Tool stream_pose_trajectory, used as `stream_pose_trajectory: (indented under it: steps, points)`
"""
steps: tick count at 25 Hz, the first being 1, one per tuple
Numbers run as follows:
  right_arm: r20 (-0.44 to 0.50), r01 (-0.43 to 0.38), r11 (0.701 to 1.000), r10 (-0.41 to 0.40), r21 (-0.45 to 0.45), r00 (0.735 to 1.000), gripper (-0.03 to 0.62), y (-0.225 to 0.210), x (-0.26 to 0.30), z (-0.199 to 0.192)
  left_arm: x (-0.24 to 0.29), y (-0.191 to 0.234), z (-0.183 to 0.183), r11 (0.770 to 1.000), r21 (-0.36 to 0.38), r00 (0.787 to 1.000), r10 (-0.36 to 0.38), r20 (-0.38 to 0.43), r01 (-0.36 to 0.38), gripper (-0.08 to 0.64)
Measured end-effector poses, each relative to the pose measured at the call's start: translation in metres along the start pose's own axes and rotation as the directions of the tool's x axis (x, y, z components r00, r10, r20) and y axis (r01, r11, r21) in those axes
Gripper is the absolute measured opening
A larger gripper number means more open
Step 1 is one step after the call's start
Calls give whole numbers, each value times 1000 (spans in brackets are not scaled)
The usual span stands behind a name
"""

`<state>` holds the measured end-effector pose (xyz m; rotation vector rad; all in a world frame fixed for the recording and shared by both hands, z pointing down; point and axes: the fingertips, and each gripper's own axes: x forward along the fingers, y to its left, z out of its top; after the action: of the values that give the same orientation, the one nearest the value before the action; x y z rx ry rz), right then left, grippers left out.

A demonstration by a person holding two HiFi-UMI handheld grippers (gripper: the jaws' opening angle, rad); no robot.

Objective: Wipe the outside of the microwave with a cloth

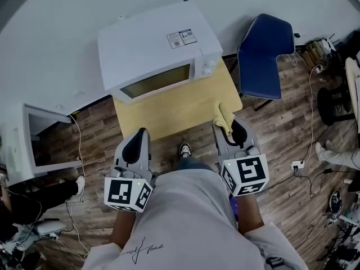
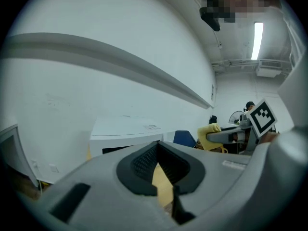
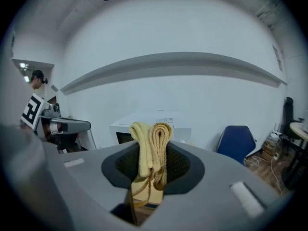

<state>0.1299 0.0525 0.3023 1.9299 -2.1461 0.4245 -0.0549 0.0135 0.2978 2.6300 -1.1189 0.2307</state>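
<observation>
A white microwave (image 1: pixel 152 49) stands on a small yellow-topped table (image 1: pixel 169 114) against the white wall, door shut and knobs at its right end. My right gripper (image 1: pixel 228 129) hovers over the table's front right corner, shut on a folded yellow cloth (image 1: pixel 223 117). In the right gripper view the cloth (image 3: pixel 150 150) sticks up between the pads, with the microwave (image 3: pixel 154 121) straight ahead. My left gripper (image 1: pixel 136 144) hangs just off the table's front left edge, shut and holding nothing. Beyond its closed pads (image 2: pixel 144 162) the left gripper view shows the microwave (image 2: pixel 125 134).
A blue chair (image 1: pixel 261 55) stands right of the table. A second white appliance (image 1: pixel 34 145) sits on the wooden floor at the left, beside a seated person's legs (image 1: pixel 34 193). Cables and a power strip (image 1: pixel 297 165) lie on the floor to the right.
</observation>
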Motion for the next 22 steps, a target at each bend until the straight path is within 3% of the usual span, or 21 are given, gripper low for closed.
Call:
stream_pose_trajectory:
  steps: [3,5,11,16,22]
  points:
    - [53,-80,996,83,-44,995,117,-15,13,3,14,-3,-1,1000,-3,999,31,7,-31,-6]
    - [52,-93,995,95,-42,994,117,-27,22,1,20,-4,-3,998,-18,998,54,12,-53,-7]
    - [120,-41,999,41,2,992,107,-57,41,10,23,-3,-10,995,-39,996,93,-5,-93,-7]
    - [144,-45,999,46,-6,989,107,-73,63,15,18,7,-18,990,-62,992,127,-14,-127,-6]
    - [154,4,999,-10,39,988,107,-101,99,11,19,16,-22,990,-79,994,112,-14,-113,-7]
